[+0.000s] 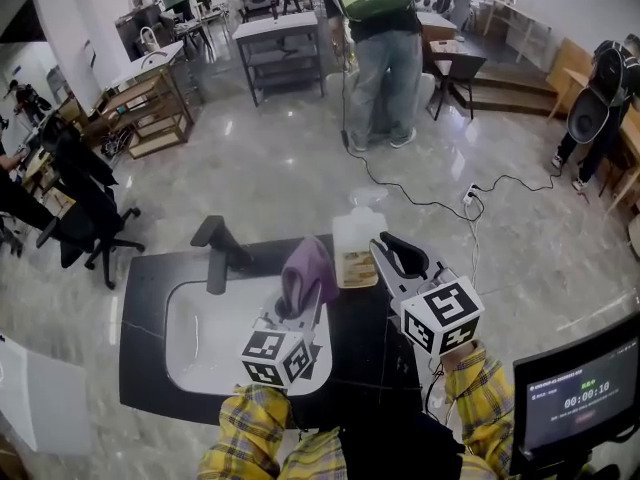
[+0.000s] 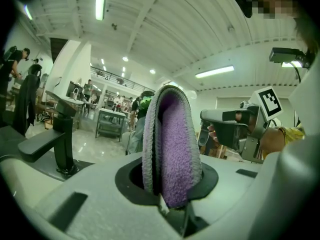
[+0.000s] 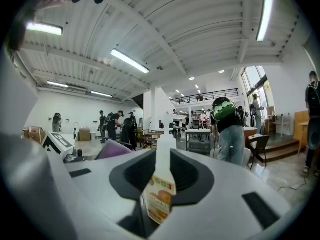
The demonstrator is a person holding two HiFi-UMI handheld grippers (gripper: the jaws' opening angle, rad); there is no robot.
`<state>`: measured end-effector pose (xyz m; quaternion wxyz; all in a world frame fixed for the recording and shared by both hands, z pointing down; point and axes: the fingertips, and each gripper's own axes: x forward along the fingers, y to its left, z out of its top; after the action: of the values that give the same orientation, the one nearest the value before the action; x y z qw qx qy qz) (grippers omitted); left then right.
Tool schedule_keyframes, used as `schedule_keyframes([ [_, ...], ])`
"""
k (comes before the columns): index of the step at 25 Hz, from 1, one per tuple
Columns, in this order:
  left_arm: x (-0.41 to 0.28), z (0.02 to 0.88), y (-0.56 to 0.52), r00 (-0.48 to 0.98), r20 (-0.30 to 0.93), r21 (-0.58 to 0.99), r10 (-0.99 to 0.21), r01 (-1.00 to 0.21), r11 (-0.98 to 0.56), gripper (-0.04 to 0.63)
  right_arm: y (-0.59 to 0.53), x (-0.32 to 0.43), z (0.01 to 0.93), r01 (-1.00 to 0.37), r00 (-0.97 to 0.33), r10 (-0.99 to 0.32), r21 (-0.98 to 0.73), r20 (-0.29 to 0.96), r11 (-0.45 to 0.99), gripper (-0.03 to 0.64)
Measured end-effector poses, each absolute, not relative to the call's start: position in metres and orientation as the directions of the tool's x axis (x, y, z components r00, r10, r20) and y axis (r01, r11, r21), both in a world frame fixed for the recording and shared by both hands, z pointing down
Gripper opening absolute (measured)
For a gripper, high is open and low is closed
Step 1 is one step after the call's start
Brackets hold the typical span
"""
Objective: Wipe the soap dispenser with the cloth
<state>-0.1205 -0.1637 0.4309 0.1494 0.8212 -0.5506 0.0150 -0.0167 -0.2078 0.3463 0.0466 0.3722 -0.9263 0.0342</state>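
My left jaws pinch the cloth (image 2: 172,144); my right jaws seemingly nip the soap dispenser (image 3: 161,196) thinly, so wiping pressure might twist it free.

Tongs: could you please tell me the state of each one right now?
Left tongs: shut on the cloth.
Right tongs: shut on the dispenser.

Yellow plaid sleeves (image 1: 486,396); grey tools (image 1: 303,298) (image 1: 386,252) with black-and-white marker cubes (image 1: 441,315).

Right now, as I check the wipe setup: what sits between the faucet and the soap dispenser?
The purple cloth, pinched in the left gripper, stands between the faucet and the soap dispenser; the head view shows it.
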Motion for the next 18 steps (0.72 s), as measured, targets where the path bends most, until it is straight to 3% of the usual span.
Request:
schedule_keyframes([
  [2,-0.12,0.43,-0.165,0.389,0.191,0.225,-0.901,-0.911,-0.346,0.072,-0.21,-0.02,0.343,-0.685,-0.726,-0.678,-0.022,0.114,0.729,0.13],
  [9,-0.12,0.436,-0.173,0.389,0.203,0.204,-0.899,-0.914,-0.35,0.072,-0.232,-0.028,0.334,-0.681,-0.725,-0.679,0.028,0.113,0.732,0.15],
  [13,-0.121,0.443,-0.177,0.392,0.2,0.229,-0.898,-0.91,-0.346,0.072,-0.239,-0.04,0.337,-0.636,-0.765,-0.631,0.006,0.129,0.772,0.198],
  [18,-0.123,0.45,-0.185,0.374,0.21,0.194,-0.903,-0.922,-0.336,0.072,-0.247,-0.046,0.341,-0.628,-0.77,-0.624,0.017,0.133,0.778,0.198],
])
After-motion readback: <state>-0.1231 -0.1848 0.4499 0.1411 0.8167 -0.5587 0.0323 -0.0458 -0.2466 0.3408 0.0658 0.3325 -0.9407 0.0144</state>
